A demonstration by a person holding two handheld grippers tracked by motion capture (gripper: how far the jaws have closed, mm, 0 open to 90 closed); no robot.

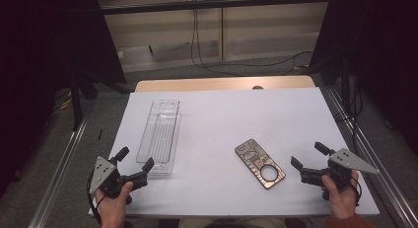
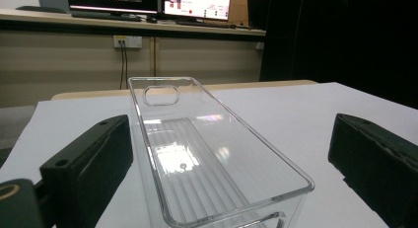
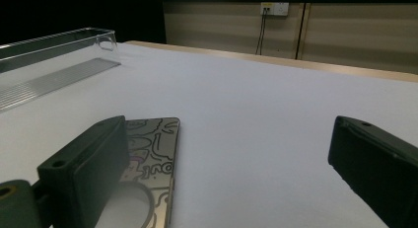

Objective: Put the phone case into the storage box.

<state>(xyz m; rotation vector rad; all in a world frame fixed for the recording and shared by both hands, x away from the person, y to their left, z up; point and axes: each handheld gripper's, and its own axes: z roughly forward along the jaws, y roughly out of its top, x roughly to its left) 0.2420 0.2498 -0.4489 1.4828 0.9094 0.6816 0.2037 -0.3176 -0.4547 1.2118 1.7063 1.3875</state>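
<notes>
A clear plastic tray lies lengthwise on the left of the white sheet; up close its near rim sits between my left jaws. My left gripper stands open at the tray's near end, held in a hand at the table's front left. A phone case with a cartoon pattern and a ring holder lies flat right of centre; its edge shows behind my right gripper's left jaw. My right gripper is open just right of the case, nothing between its jaws.
The white sheet covers a wooden table whose far edge shows beyond it. Metal rails run along both sides. Cables hang on the wall behind. The clear tray's far end shows in the right gripper view.
</notes>
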